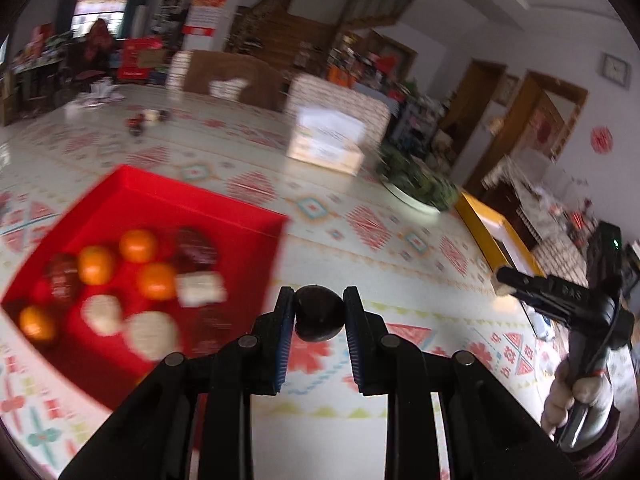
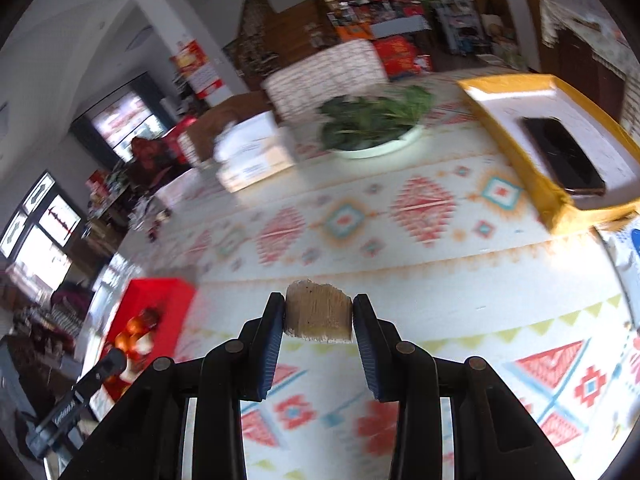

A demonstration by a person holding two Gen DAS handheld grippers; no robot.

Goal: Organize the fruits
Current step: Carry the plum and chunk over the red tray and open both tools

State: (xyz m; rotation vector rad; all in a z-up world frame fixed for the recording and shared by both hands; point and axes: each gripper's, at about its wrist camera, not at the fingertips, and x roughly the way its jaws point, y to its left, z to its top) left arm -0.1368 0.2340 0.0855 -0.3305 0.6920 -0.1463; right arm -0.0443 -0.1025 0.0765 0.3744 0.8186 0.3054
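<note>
Transport step of the fruit sorting. The left gripper (image 1: 319,314) was clenched on a small, round, dark purple fruit (image 1: 319,314), carried above the patterned white, red and teal tablecloth (image 1: 400,248), just right of the shallow red plastic tray (image 1: 192,200). That tray held three or four orange mandarins (image 1: 138,245), dark red fruits (image 1: 195,249) and pale beige pieces (image 1: 152,334), all blurred. The right gripper (image 2: 319,315) grasped a pale beige, fibrous block-shaped piece (image 2: 319,315) between its pads, likewise clear of the cloth.

Judged from the task, both pieces had been lifted out and awaited placement; the yellow-rimmed tray with a white floor (image 2: 520,120), which bore a dark flat phone-like object (image 2: 564,158), seemed a probable destination, though this could not be confirmed. The next move would call for carrying each piece over a raised rim before release.

A broad strip of bare cloth lay ahead of both grippers. The white bowl of green leaves (image 2: 372,124) and a pale cardboard box (image 2: 252,156) stood farther back, well apart.
</note>
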